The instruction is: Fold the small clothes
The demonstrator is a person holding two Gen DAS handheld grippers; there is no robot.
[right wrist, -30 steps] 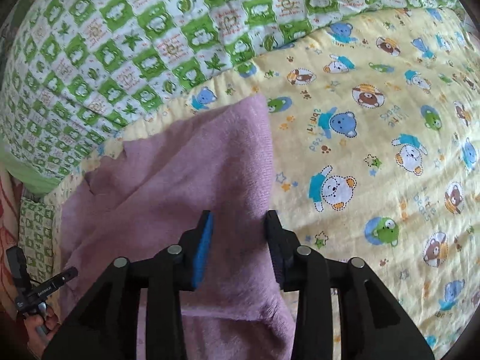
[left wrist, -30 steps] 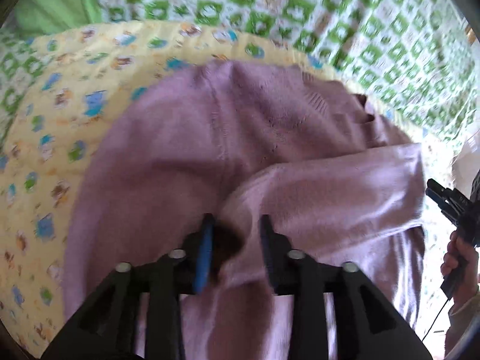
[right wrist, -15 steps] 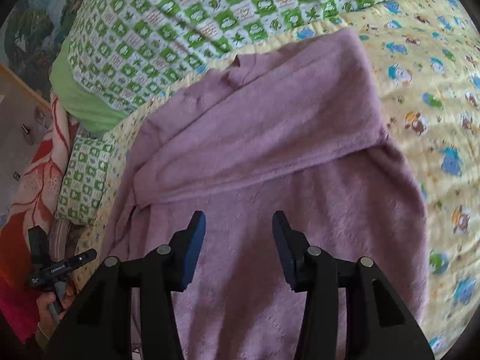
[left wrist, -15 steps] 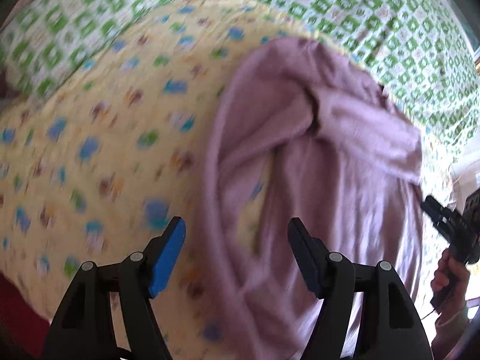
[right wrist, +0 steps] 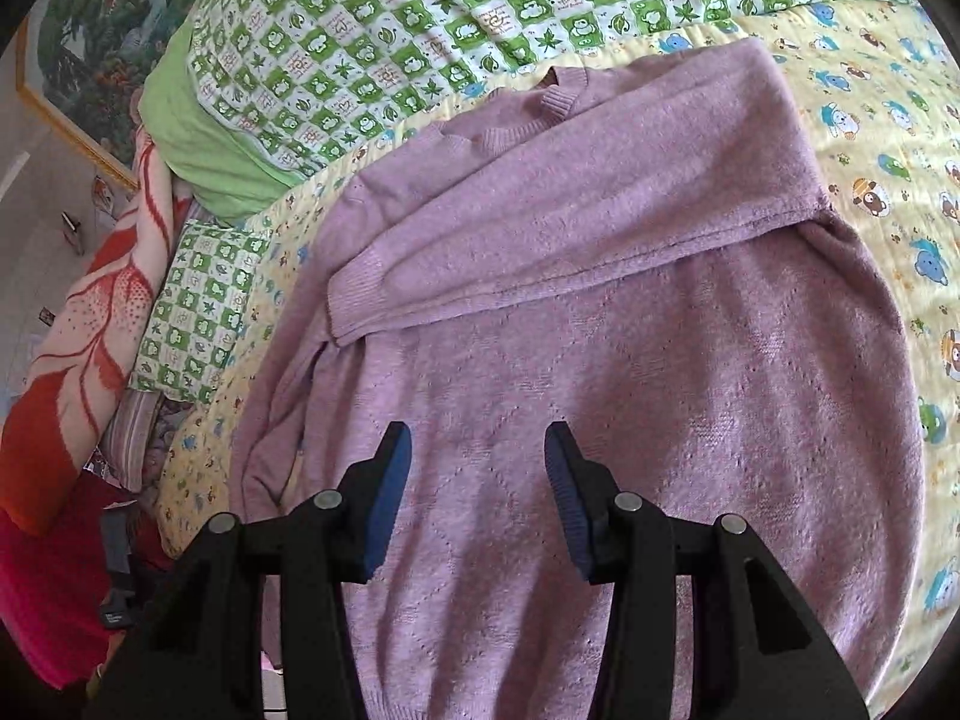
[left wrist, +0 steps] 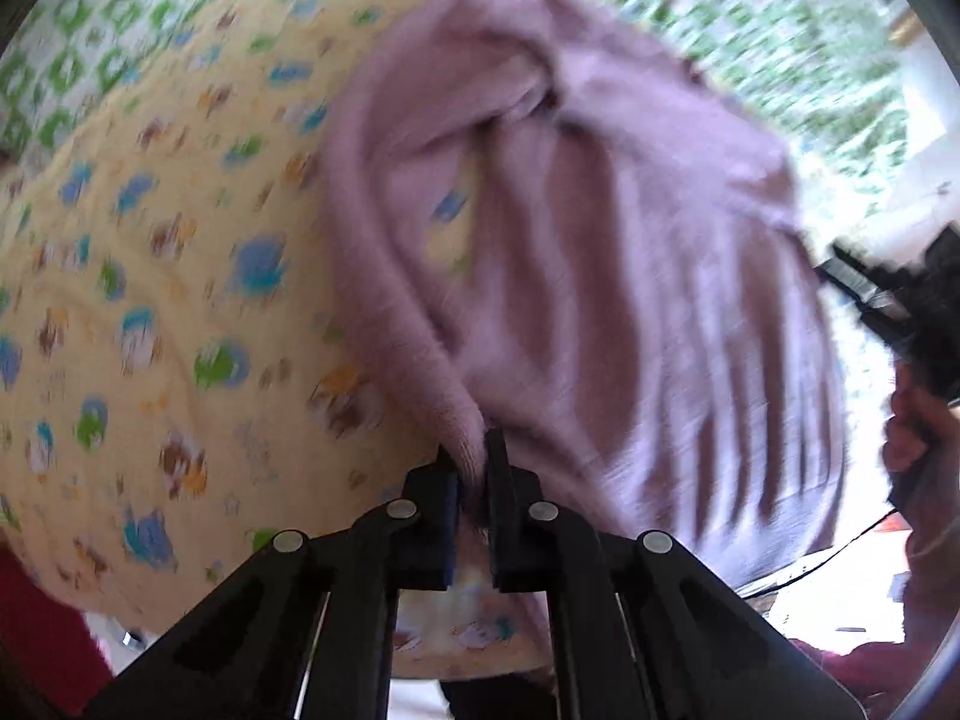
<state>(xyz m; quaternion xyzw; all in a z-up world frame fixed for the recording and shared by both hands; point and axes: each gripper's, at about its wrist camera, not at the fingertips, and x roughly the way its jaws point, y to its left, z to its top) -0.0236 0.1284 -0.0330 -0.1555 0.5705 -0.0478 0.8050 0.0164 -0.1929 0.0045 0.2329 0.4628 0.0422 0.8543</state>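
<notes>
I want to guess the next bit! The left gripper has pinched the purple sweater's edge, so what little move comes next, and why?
Probably lift that edge and carry it across the sweater. The left gripper has just closed on the side edge, one sleeve already lies folded over the chest, and the right gripper hovers open, holding nothing.

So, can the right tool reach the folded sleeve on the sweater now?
Probably yes: the right tool is open and empty above the sweater, with nothing between it and the folded sleeve.
</notes>
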